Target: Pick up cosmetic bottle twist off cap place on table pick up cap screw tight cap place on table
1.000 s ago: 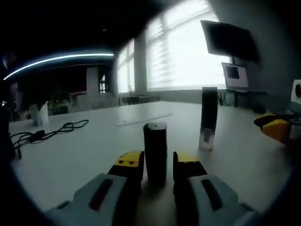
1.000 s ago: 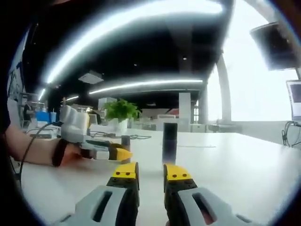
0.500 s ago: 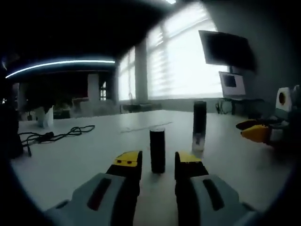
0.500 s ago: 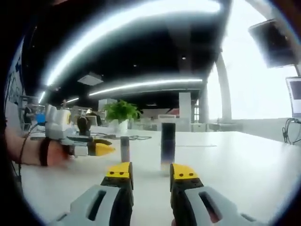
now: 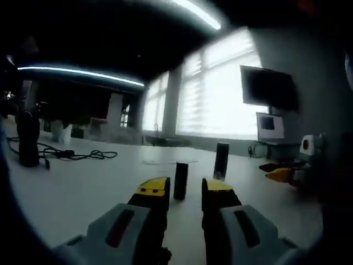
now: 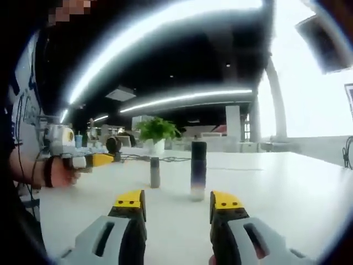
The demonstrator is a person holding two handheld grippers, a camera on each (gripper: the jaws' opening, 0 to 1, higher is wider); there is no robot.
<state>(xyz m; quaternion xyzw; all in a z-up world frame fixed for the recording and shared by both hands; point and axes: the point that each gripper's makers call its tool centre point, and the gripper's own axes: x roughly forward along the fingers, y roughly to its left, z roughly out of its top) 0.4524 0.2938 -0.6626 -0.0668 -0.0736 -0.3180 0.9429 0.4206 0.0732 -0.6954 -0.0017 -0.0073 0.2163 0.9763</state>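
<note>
Bottle (image 6: pixel 198 170) and cap (image 6: pixel 155 172) stand apart at frame centre on the table (image 6: pixel 287 199). Both the left gripper (image 5: pixel 184 190) and right gripper (image 6: pixel 177 204) are parted, empty. Next: grasp the cap for screwing on.

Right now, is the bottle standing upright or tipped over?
Upright. The bottle stands on its base on the table, with the cap standing apart beside it. Both grippers are open and clear of it.

The left gripper (image 5: pixel 183 190) is held with its jaws apart above the white table (image 5: pixel 77 182); a dark cap (image 5: pixel 180 181) stands upright beyond the tips; the bottle (image 5: pixel 221 161) stands farther right; the right gripper (image 5: pixel 281 175) is seen at right.
</note>
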